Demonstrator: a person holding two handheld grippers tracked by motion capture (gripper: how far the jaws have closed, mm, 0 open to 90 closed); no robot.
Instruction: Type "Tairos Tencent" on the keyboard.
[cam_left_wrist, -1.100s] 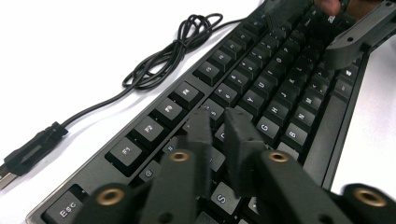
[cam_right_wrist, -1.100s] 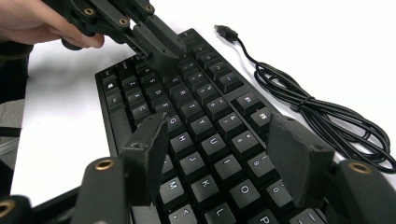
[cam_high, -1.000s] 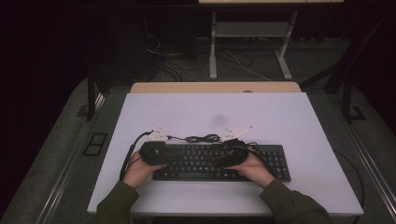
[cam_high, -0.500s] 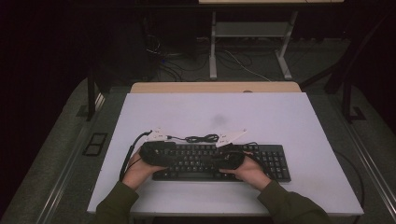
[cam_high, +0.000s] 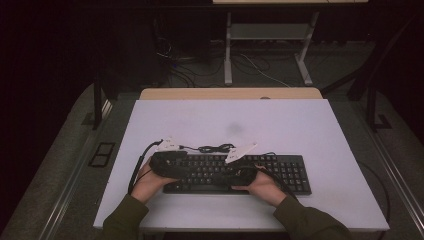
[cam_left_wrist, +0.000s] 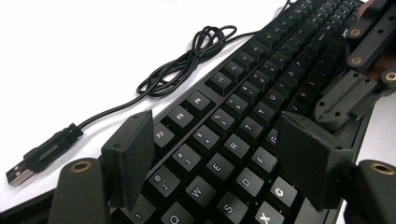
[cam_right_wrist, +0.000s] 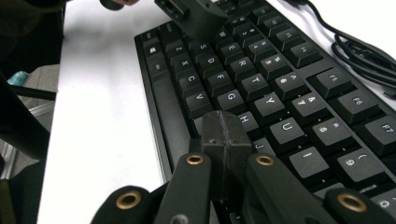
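White table (cam_high: 200, 120) fills the middle of the high view, with a black keyboard (cam_high: 290, 172) lying along its lower centre. Just above the keyboard's top edge lies its coiled black cable (cam_left_wrist: 187, 60), ending in a USB plug (cam_left_wrist: 28, 165) at the lower left of the left gripper view. Over the left keys, the left gripper (cam_left_wrist: 212, 158) has its jaws spread wide, holding nothing. Over the middle keys, the right gripper (cam_right_wrist: 225, 135) has its jaws pressed together, empty.
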